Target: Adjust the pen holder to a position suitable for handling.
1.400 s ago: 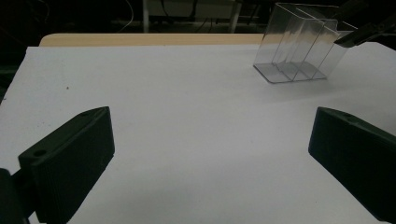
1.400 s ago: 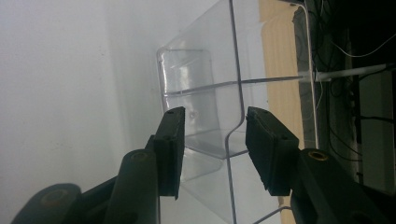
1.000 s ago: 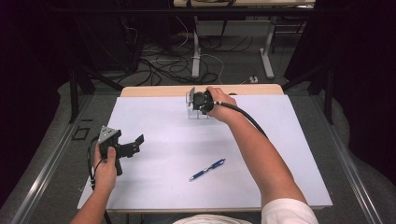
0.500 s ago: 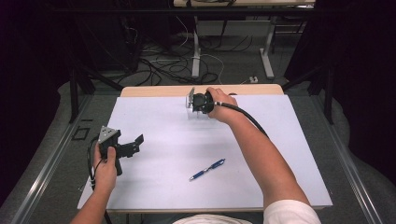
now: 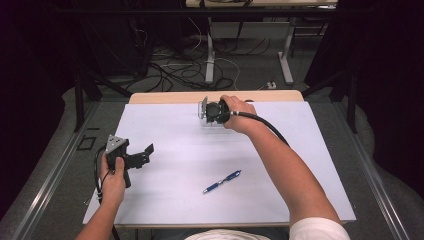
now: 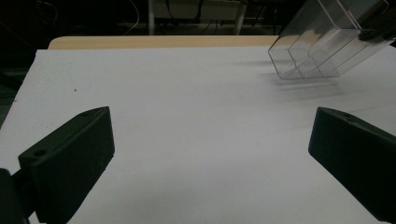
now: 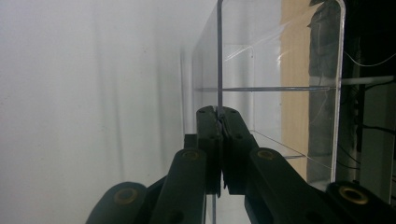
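Note:
A clear plastic box (image 5: 203, 107) with several compartments sits at the far middle of the white table top (image 5: 300, 150). My right gripper (image 5: 209, 112) is shut on one thin wall of it. In the right gripper view the jaws (image 7: 218, 114) pinch the wall's edge, and the box (image 7: 275, 70) stretches away beyond them. The left gripper view shows the box (image 6: 322, 42) tilted, with a shadow under it. My left gripper (image 5: 143, 154) is held at the table's left side, open, with nothing but bare table between its jaws (image 6: 210, 154). A blue pen (image 5: 222, 181) lies near the front middle.
The table's wooden far edge (image 5: 165, 96) runs just behind the box. Cables and metal table legs (image 5: 210, 55) lie on the floor beyond. A cable (image 5: 270, 127) trails from the right gripper along the forearm.

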`<state>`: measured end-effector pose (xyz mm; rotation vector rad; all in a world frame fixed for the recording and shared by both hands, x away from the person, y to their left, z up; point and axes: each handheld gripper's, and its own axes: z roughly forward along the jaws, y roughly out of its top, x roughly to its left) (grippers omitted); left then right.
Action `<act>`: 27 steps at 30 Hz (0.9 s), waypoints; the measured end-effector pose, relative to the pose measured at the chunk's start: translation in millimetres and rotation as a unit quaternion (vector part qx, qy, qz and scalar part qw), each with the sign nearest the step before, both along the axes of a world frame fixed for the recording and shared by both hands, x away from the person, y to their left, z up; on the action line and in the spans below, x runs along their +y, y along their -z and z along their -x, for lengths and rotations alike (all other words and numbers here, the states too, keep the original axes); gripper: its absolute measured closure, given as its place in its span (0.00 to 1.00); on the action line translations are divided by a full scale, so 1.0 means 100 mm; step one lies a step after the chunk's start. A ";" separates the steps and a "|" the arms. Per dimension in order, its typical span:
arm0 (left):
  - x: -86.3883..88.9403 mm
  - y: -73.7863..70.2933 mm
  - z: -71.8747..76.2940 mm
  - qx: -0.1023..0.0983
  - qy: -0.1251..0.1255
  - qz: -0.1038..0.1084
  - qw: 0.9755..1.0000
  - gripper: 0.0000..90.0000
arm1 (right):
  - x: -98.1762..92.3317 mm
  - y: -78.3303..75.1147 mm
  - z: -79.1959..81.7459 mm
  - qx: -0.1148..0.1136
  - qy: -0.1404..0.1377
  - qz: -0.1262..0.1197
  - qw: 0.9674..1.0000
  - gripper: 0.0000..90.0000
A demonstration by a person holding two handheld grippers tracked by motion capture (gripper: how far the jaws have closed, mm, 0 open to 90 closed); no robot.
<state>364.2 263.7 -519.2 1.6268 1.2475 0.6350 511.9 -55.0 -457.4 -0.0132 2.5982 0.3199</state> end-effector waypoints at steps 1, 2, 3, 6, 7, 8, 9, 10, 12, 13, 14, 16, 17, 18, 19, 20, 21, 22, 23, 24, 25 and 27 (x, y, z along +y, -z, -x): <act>0.00 0.00 0.00 0.000 -0.001 0.000 1.000 0.00 | -0.01 -0.01 0.01 -0.007 -0.004 -0.009 1.000 0.98; 0.00 0.00 0.00 0.000 -0.001 0.000 1.000 0.00 | -0.02 -0.04 0.03 0.000 -0.004 0.001 1.000 0.98; -0.01 0.00 0.00 -0.001 -0.003 0.003 1.000 0.00 | -0.03 -0.06 0.05 0.002 -0.004 0.003 1.000 0.98; -0.01 0.00 0.00 -0.001 -0.003 0.000 1.000 0.00 | -0.05 -0.10 0.12 0.001 -0.007 0.002 1.000 0.98; -0.01 0.00 0.00 -0.002 -0.003 -0.001 1.000 0.00 | -0.05 -0.10 0.14 0.005 -0.009 -0.001 1.000 0.98; -0.01 0.00 0.00 -0.002 -0.003 -0.001 1.000 0.00 | -0.06 -0.12 0.17 0.004 -0.006 0.003 1.000 0.98; -0.01 0.00 0.00 -0.001 -0.003 -0.002 1.000 0.00 | -0.06 -0.12 0.19 0.009 -0.008 0.000 1.000 0.98; -0.01 0.00 0.00 -0.001 -0.003 -0.003 1.000 0.00 | -0.07 -0.14 0.21 0.009 -0.009 0.008 1.000 0.98; -0.01 0.00 0.00 -0.001 -0.003 -0.004 1.000 0.00 | -0.07 -0.15 0.25 0.015 -0.009 0.006 1.000 0.97; -0.01 0.00 0.00 -0.002 -0.004 -0.004 1.000 0.00 | -0.08 -0.16 0.27 0.019 -0.009 0.009 1.000 0.97; -0.01 0.00 0.01 -0.001 -0.004 -0.004 1.000 0.00 | -0.08 -0.16 0.29 0.023 -0.012 0.003 1.000 0.97; -0.01 0.00 0.01 -0.001 -0.005 -0.004 1.000 0.00 | -0.08 -0.18 0.32 0.027 -0.008 0.007 1.000 0.97; -0.01 0.00 0.01 -0.001 -0.005 -0.003 1.000 0.00 | -0.08 -0.18 0.34 0.030 -0.009 0.005 1.000 0.97; -0.01 0.00 0.01 -0.002 -0.005 -0.003 1.000 0.00 | -0.08 -0.17 0.36 0.030 -0.010 0.004 0.999 0.97; -0.02 0.00 0.01 -0.002 -0.004 -0.004 1.000 0.00 | -0.07 -0.18 0.38 0.031 -0.011 0.010 0.999 0.97; -0.02 0.00 0.01 -0.004 -0.004 -0.004 1.000 0.00 | -0.07 -0.18 0.39 0.034 -0.012 0.008 0.999 0.97; -0.02 0.00 0.01 -0.003 -0.004 -0.005 1.000 0.00 | -0.07 -0.18 0.40 0.036 -0.011 0.007 0.999 0.97; -0.02 0.00 0.01 -0.003 -0.004 -0.005 1.000 0.00 | -0.07 -0.19 0.42 0.039 -0.009 0.012 0.999 0.97; -0.02 0.00 0.01 -0.001 -0.003 -0.003 1.000 0.00 | -0.07 -0.18 0.43 0.044 -0.010 0.006 0.999 0.97; -0.02 0.00 0.00 -0.001 -0.004 -0.004 1.000 0.00 | -0.07 -0.17 0.44 0.045 -0.011 0.004 0.999 0.97; -0.03 0.00 0.01 0.000 -0.004 -0.004 1.000 0.00 | -0.06 -0.17 0.45 0.047 -0.011 0.008 0.999 0.97; -0.03 0.00 0.01 0.000 -0.003 -0.004 1.000 0.00 | -0.06 -0.15 0.46 0.053 -0.011 0.003 0.999 0.97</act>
